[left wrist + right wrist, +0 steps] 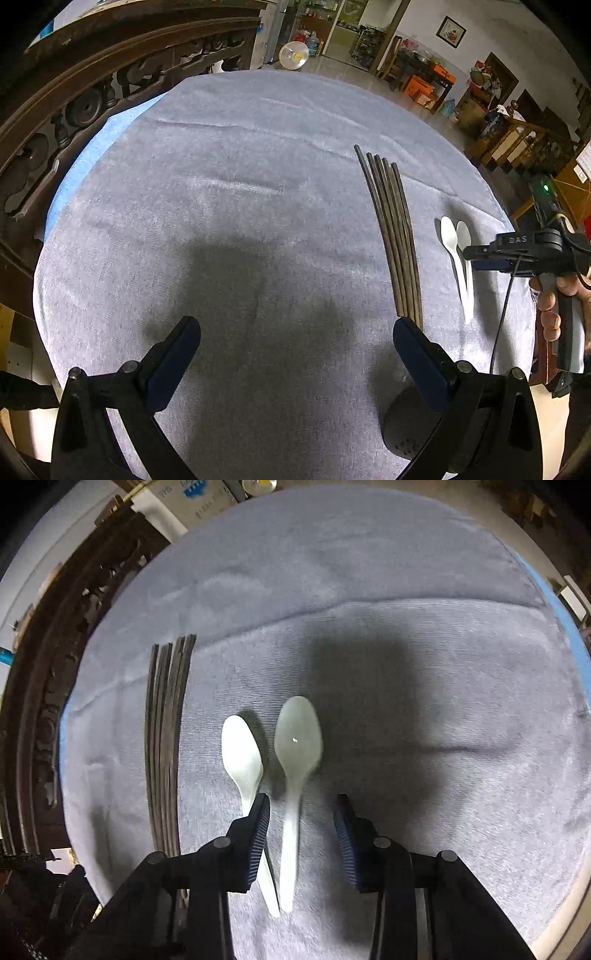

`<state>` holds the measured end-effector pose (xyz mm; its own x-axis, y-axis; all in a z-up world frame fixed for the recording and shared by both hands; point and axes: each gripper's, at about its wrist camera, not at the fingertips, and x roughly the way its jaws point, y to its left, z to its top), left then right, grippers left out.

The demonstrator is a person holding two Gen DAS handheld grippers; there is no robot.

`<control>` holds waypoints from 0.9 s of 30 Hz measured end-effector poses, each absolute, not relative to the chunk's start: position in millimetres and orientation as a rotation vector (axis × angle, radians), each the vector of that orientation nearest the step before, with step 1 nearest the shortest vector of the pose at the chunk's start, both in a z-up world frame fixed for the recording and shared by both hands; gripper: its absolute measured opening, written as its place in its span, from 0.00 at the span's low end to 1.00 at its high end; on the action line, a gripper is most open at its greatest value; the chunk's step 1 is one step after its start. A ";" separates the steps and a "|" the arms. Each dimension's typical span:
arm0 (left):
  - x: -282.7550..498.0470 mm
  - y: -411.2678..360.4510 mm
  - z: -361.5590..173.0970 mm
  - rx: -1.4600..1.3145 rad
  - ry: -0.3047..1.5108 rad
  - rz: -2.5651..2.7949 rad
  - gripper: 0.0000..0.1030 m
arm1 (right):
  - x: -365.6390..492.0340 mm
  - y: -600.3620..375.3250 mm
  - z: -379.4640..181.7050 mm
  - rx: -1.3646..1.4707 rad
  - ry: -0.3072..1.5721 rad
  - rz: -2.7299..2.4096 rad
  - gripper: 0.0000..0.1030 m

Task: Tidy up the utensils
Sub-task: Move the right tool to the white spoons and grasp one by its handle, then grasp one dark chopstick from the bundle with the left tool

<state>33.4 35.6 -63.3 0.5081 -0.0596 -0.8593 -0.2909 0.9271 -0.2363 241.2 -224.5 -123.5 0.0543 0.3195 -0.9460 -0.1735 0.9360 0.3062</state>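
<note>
Several dark wooden chopsticks (395, 236) (164, 738) lie side by side on the grey cloth. To their right two white plastic spoons (448, 236) rest in parallel, bowls pointing away. In the right wrist view the left spoon (242, 753) runs under the left finger, and the handle of the right spoon (297, 738) lies between the fingers without touching either pad. My right gripper (303, 808) (468, 254) is open above that handle. My left gripper (297, 332) hangs wide open over bare cloth, near the chopsticks' close ends, holding nothing.
The grey cloth (240, 184) covers a round table with a blue layer showing at its edge (92, 147). Carved dark wooden furniture (74, 103) stands along the left. A dark rounded object with small holes (410, 432) lies under my left gripper's right finger. A hand (554, 302) holds the right gripper.
</note>
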 end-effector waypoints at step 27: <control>240.0 18.2 -90.1 -0.473 1.408 0.160 0.81 | 232.4 -245.9 -114.2 -0.148 1.537 0.436 0.12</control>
<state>240.0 18.2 -90.1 0.1689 -0.1683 -0.9712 -0.3823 0.8970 -0.2219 232.4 -245.9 -114.2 -0.0255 0.1807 -0.9832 -0.3629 0.9148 0.1775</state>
